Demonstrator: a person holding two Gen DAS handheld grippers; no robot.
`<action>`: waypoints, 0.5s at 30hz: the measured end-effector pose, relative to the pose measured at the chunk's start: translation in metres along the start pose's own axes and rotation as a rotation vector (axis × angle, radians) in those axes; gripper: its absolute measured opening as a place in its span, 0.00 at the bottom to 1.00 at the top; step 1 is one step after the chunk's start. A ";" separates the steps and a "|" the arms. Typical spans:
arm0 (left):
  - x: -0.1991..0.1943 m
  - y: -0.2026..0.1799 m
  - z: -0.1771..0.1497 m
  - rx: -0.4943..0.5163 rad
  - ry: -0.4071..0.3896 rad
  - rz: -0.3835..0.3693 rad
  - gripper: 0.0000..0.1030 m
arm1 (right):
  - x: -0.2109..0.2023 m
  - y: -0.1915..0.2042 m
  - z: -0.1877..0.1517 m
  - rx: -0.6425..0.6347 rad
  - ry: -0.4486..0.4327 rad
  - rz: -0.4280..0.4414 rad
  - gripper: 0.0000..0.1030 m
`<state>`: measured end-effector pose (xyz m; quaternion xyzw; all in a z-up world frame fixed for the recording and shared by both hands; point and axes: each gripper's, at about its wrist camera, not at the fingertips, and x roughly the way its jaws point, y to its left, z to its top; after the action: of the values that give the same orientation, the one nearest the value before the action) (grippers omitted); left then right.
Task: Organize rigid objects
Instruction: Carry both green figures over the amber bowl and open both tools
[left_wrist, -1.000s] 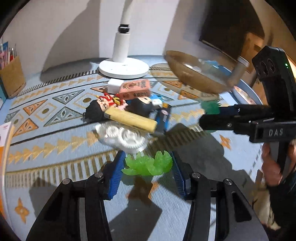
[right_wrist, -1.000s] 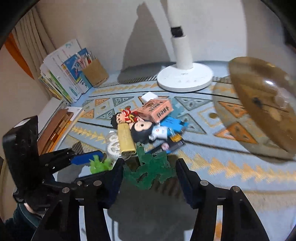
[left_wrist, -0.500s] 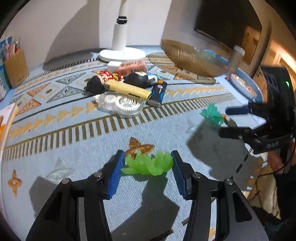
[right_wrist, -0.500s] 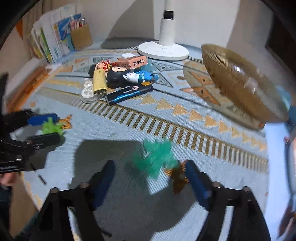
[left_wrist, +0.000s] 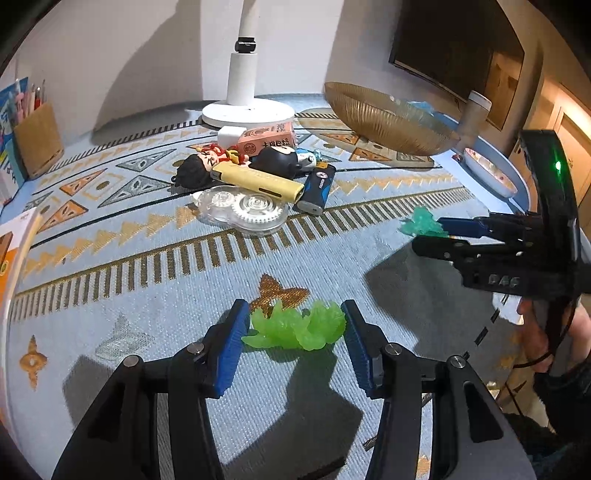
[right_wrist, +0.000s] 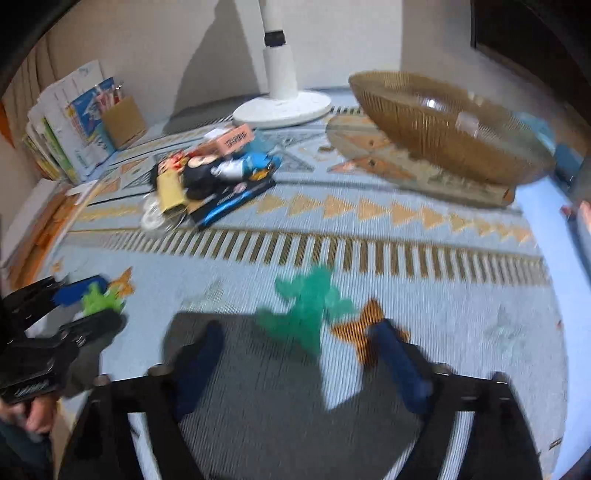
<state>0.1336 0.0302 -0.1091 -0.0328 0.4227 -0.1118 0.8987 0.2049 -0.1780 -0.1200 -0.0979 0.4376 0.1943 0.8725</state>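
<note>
Left gripper (left_wrist: 293, 332): its fingers are closed on the light green toy (left_wrist: 295, 328), which sits low over the blue patterned cloth on the desk (left_wrist: 147, 295), at the near edge, well apart from the heap. Held there, I judge, to set it down in a cleared spot of its own.

Right gripper (right_wrist: 299, 354): its fingers are closing, with the teal toy (right_wrist: 306, 306) between them (in that blurred view neither pad seems to press on it); it lies near the desk's near right side, away from the green one.

Heap (left_wrist: 258, 177): figurines, a yellow stick, a blue lighter, a clear gear case and a pink box lie touching one another at the far middle, in front of the white lamp base (left_wrist: 247, 114). Probably the unsorted stock.

Amber bowl (left_wrist: 388, 118): far right, tilted on its stand; a likely target, though that is a guess.

Hard to tell: whether the teal toy rests on the cloth or is lifted; the right wrist view is smeared. The bowl's inside is hidden.
</note>
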 end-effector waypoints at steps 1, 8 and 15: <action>0.000 0.001 0.001 -0.013 -0.003 0.000 0.46 | -0.001 0.003 0.000 -0.011 -0.008 -0.005 0.47; -0.035 -0.015 0.035 -0.022 -0.124 -0.023 0.46 | -0.052 -0.020 0.019 0.024 -0.140 0.055 0.40; -0.068 -0.068 0.143 0.102 -0.274 -0.095 0.46 | -0.139 -0.096 0.071 0.110 -0.358 -0.088 0.40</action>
<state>0.1893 -0.0254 0.0437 -0.0218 0.2878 -0.1702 0.9422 0.2219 -0.2757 0.0342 -0.0329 0.2806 0.1460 0.9481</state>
